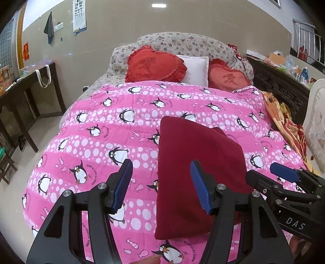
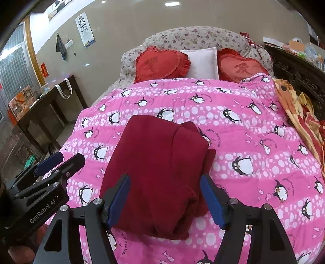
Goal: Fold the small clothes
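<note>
Left wrist view: a bed (image 1: 67, 117) fills the frame, covered by a pink penguin-print quilt (image 1: 113, 146). At the head lie two red heart cushions (image 1: 156, 65) with a white pillow (image 1: 196, 70) between them, against a floral headboard (image 1: 182, 42). A dark wooden table (image 1: 26, 85) stands on the left by the wall, with a white bag strap hanging off its edge. An eye chart (image 1: 79, 16) hangs on the wall.

The dark red garment (image 1: 191, 162) lies folded on the quilt, in the near middle of the bed, a rough rectangle with a second layer showing along its right edge.

Left claw (image 1: 161, 188) hangs over the garment's near left edge, jaws apart, nothing between the blue pads; one pad is over the quilt, the other over the red cloth. Whether the pads touch the fabric below cannot be told.

Right wrist view: right claw (image 2: 165, 201) hangs over the near end of the garment (image 2: 158, 162), jaws apart, straddling the fold without pressing it. The left claw (image 2: 61, 160) shows at the left edge, just beside the garment.
</note>
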A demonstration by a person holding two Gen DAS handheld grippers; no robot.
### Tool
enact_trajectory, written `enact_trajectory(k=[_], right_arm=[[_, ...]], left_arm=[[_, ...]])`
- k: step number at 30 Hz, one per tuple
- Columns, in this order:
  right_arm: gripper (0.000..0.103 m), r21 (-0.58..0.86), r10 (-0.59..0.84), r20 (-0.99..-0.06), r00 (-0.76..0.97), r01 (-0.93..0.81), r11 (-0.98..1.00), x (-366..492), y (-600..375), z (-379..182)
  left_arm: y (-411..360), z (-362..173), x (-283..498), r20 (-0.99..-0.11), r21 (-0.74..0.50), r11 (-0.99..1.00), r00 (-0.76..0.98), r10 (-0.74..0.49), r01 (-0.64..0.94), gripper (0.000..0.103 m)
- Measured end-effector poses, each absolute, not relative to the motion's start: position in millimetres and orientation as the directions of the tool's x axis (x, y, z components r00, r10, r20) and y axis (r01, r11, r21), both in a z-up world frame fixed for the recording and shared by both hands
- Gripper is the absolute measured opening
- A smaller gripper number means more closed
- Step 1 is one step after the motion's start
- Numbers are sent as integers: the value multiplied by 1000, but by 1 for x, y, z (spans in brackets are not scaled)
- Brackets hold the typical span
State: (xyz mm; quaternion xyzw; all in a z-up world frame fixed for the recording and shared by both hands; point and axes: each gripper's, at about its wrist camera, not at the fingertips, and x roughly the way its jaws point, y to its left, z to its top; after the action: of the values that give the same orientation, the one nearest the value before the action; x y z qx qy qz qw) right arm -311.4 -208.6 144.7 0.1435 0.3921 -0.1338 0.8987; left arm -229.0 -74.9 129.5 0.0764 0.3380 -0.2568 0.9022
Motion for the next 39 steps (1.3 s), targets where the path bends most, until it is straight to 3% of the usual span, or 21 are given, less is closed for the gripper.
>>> enact_trajectory(k=[39], right_arm=[[69,172,-92,-788,609,360,917,-296,-216,122]], left_arm=[[-87,109,-217,-688,-37,858,609,-394,512,59]])
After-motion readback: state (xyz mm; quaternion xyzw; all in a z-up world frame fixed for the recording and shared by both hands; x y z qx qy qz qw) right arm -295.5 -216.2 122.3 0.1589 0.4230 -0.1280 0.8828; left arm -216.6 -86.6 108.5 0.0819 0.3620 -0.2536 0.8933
